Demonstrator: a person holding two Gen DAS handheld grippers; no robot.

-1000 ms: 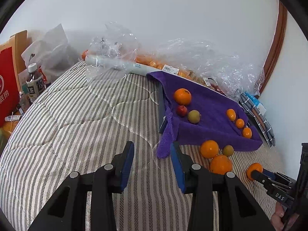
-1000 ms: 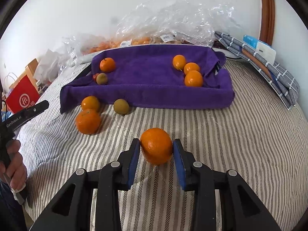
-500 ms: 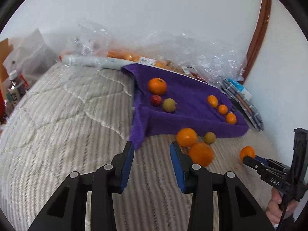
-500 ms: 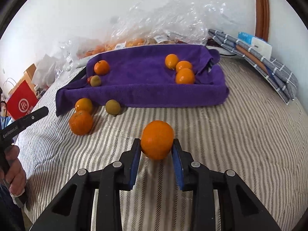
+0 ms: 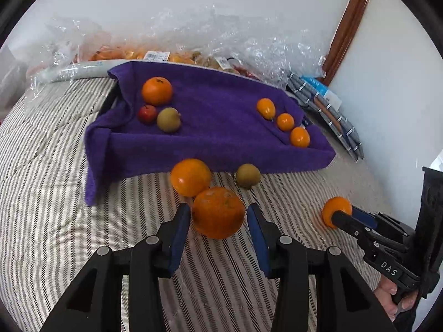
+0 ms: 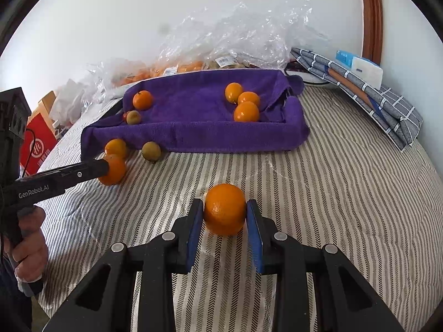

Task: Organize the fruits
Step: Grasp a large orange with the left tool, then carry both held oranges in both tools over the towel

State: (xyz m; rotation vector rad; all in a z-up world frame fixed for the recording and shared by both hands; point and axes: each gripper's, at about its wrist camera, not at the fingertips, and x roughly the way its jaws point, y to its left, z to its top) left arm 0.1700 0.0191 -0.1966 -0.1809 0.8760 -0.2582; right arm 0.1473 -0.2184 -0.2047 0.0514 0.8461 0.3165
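The right gripper (image 6: 224,220) clamps a round orange (image 6: 224,212) between its blue pads, near the front of the striped bedcover (image 6: 332,193). To the left, the left gripper (image 5: 218,220) straddles a larger dimpled orange (image 5: 218,211); its jaws are opening, seemingly with a sliver of gap on each side. Beyond lies the purple towel-covered tray (image 5: 221,149), with small oranges (image 5: 285,121) at right, while a greenish-brown fruit (image 5: 247,175) sits just before it.

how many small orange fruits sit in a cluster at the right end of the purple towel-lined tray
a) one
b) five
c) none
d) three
d) Three small orange fruits sit close together at the right end of the purple towel-lined tray; both wrist views show the same three.
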